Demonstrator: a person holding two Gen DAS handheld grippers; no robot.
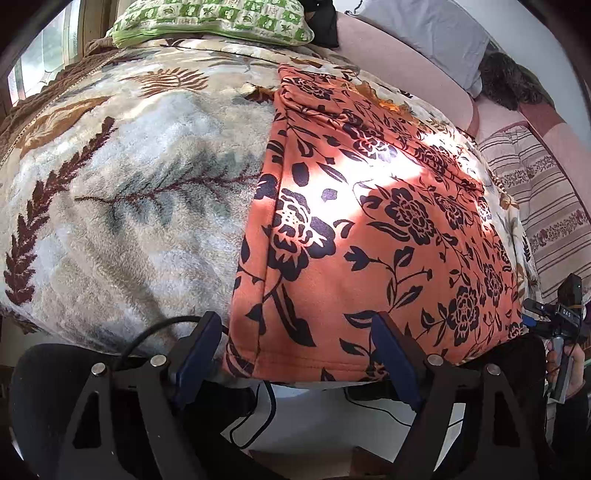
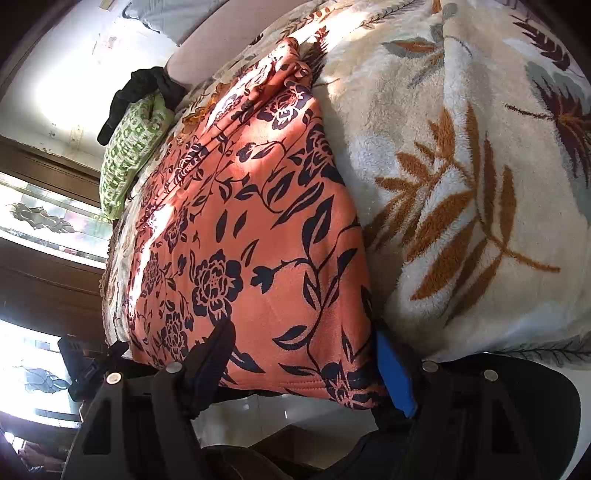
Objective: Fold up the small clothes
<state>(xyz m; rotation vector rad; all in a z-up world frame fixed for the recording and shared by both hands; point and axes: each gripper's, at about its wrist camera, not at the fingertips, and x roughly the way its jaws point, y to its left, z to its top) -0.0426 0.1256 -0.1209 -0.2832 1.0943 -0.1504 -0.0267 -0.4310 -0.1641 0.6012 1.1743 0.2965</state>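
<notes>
An orange garment with a black flower print lies flat on a fleece blanket with leaf patterns, its hem hanging at the bed's near edge. My left gripper is open, its fingers straddling the left part of the hem without closing on it. The right gripper shows at the far right of the left wrist view, at the garment's right corner. In the right wrist view the garment fills the middle, and my right gripper is open with its fingers on either side of the near hem corner.
A green patterned pillow and a dark cloth lie at the bed's far end. A striped cushion and pink sofa sit to the right. A window is on the left in the right wrist view. Cables hang below the bed edge.
</notes>
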